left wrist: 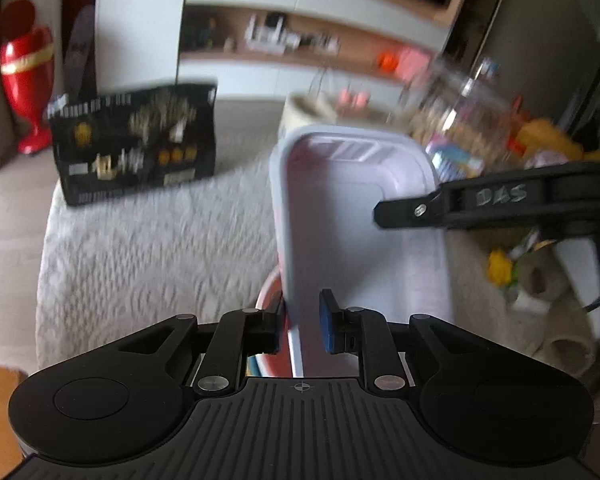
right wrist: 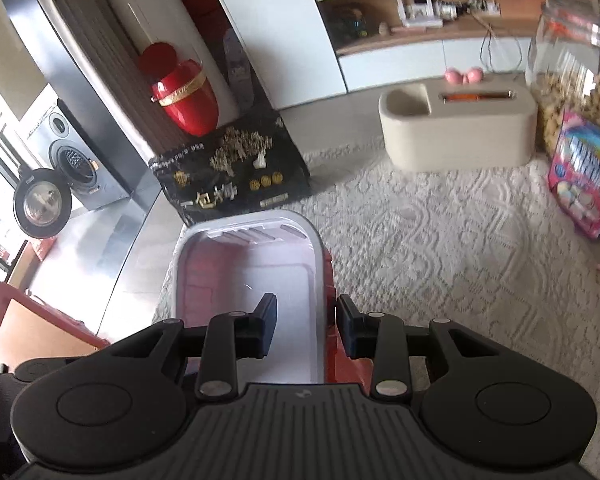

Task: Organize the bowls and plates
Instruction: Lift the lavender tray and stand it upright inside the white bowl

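Lace cloth [right wrist: 440, 248], white and patterned, covers the table under me. On it stands a black box [right wrist: 232, 172] with gold print near the far left edge, a cream holder [right wrist: 460, 136] farther back, a glass jar [right wrist: 576, 80] full of pale snacks on the right, and a pink packet [right wrist: 584, 184] leaning just before the jar. Beyond the table I see a red vase [right wrist: 184, 96] on the floor by a white wall, a long wooden shelf [right wrist: 420, 28] with small things set between white cabinets, and a grey washer [right wrist: 76, 160] with its round door swung open at the far left.

My left gripper [left wrist: 302, 322] is clamped on the left wall of a white tray [left wrist: 352, 208], one pad outside and one inside. The tray sits just over a red bowl [left wrist: 270, 292], whose rim peeps out beneath it. My right gripper [right wrist: 306, 320] straddles the tray's right wall and the red bowl's side [right wrist: 340, 364]; its pads stand a little apart from both, so they rest loose rather than pinching. In the left view the right gripper's black finger reaches in over the tray's right edge. That view is blurred.
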Tool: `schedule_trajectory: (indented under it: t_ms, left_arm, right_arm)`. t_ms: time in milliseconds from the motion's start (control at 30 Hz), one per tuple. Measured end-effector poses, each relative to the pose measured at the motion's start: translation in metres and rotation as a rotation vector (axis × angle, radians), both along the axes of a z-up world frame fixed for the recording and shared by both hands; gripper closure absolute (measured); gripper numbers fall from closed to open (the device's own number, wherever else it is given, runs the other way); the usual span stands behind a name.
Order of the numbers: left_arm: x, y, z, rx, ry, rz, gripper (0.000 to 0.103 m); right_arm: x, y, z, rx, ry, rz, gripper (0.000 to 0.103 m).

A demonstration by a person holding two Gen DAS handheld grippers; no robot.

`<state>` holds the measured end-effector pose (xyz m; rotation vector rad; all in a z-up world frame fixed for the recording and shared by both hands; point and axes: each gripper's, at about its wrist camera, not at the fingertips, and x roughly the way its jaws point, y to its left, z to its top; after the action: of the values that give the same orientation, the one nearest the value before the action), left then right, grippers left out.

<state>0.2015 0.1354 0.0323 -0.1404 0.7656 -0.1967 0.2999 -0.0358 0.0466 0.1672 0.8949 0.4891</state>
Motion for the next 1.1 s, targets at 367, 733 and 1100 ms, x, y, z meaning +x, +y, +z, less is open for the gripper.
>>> schedule_trajectory:
  t_ms: [367,733,1100]
  left_arm:
    - [0.017,0.009,-0.027,-0.037,0.083,-0.022,0.082]
    - [-0.005,0.027,-0.012,-0.016,0.108,0.047,0.082]
    - [-0.012,0.027,-0.022,-0.018,0.116,0.055,0.082]
  right_arm:
    - [0.006,0.001,-0.003,-0.050,0.019,-0.010,0.069]
    - [-0.026,-0.019,-0.032,-0.107,0.090,-0.019,0.068]
    - [-0.047,-0.021,-0.031,-0.117,0.032,0.000,0.068]
